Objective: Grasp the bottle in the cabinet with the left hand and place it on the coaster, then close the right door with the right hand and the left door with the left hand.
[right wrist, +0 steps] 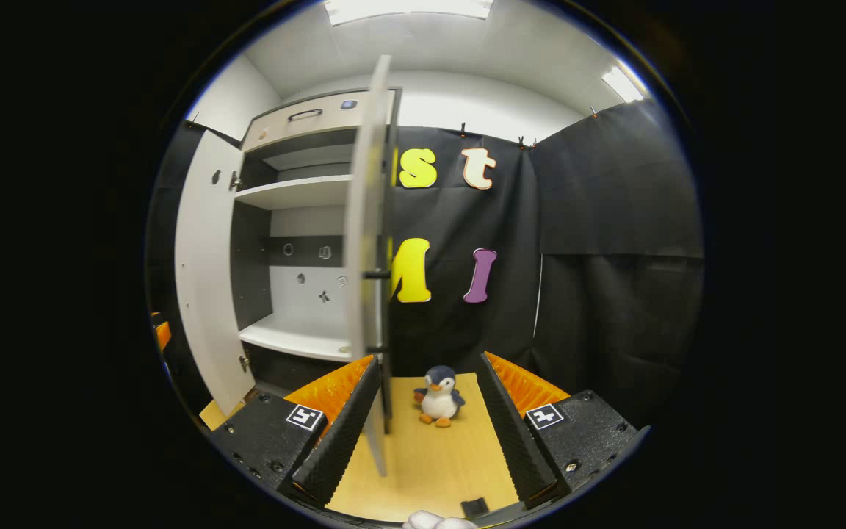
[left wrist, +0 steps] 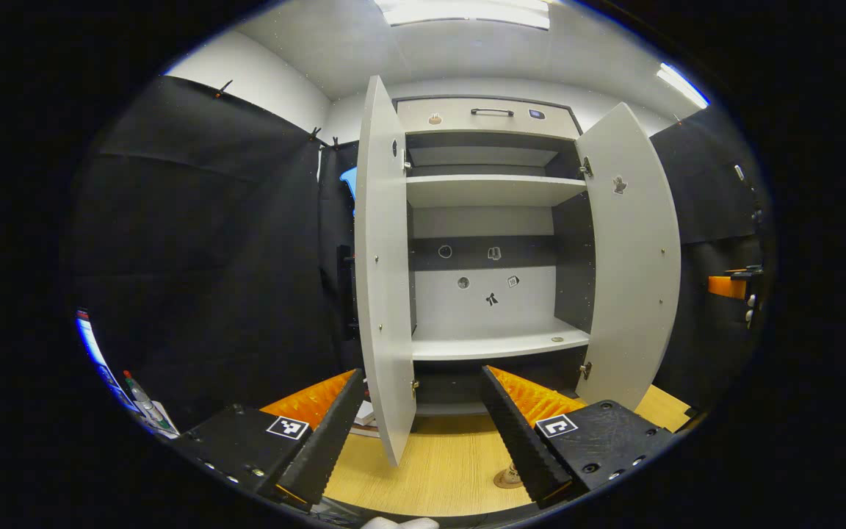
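Left gripper [left wrist: 423, 433]: fingers wide apart, holding nothing.
Right gripper [right wrist: 427, 433]: wide apart, holding nothing.
Cabinet [left wrist: 493, 338]: straight ahead of left gripper, both doors open.
Left door [left wrist: 382, 294]: between left gripper's fingers.
Right door [right wrist: 366, 242]: edge-on, just inside right gripper's left finger.
Coaster [left wrist: 507, 479]: on table beside left gripper's right finger.
Penguin [right wrist: 438, 397]: ahead between right gripper's fingers.
Bottle: cannot tell where.

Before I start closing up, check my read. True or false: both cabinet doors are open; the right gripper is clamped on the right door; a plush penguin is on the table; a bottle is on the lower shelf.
1. Both doors are open. True: the left door and right door swing outward.
2. The right gripper clamps the right door. False: its jaws stand wide apart.
3. A plush penguin stands on the table. True.
4. The lower shelf holds a bottle. False: it is bare.
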{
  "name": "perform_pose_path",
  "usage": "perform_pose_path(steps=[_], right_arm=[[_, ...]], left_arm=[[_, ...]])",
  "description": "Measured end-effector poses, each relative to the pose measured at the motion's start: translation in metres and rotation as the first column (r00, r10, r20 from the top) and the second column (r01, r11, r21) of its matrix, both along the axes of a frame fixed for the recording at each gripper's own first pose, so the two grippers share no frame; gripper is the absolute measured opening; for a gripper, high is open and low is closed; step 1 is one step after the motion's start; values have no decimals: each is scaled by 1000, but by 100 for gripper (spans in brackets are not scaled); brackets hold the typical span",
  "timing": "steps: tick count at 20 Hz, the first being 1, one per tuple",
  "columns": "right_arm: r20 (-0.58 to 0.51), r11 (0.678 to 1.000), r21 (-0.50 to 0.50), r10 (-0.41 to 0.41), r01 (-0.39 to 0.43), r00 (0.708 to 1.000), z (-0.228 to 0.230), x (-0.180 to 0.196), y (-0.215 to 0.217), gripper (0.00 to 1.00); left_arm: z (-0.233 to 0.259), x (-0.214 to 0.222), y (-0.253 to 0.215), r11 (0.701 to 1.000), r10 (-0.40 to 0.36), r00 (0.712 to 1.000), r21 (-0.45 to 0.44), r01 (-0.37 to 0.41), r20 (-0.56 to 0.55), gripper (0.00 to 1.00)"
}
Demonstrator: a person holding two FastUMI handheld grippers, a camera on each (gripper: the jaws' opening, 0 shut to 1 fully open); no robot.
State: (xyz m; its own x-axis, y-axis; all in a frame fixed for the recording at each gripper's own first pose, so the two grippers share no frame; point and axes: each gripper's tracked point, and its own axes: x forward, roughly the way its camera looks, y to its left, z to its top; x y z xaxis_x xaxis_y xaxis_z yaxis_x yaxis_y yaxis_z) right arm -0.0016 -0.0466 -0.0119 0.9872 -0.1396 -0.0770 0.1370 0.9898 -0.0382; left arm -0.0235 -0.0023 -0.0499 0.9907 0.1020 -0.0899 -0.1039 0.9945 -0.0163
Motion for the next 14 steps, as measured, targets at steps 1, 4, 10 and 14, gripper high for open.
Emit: perform_pose_path(steps=[1,4,10,14], right_arm=[[-8,1000,-1,12,-12,1000,-1,1,1,83],[-10,998,-5,64,-64,998,-1,4,4,83],[-36,970,26,243,-242,969,-3,-3,30,83],[-54,942,33,334,-333,941,-5,-7,40,81]], left_arm=[[1,2,-7,1000,8,1000,-1,-8,-5,96],[8,8,-26,999,36,999,-2,-36,2,96],[12,16,-61,996,92,996,11,-92,-4,96],[11,13,-75,990,138,990,17,-138,-17,96]])
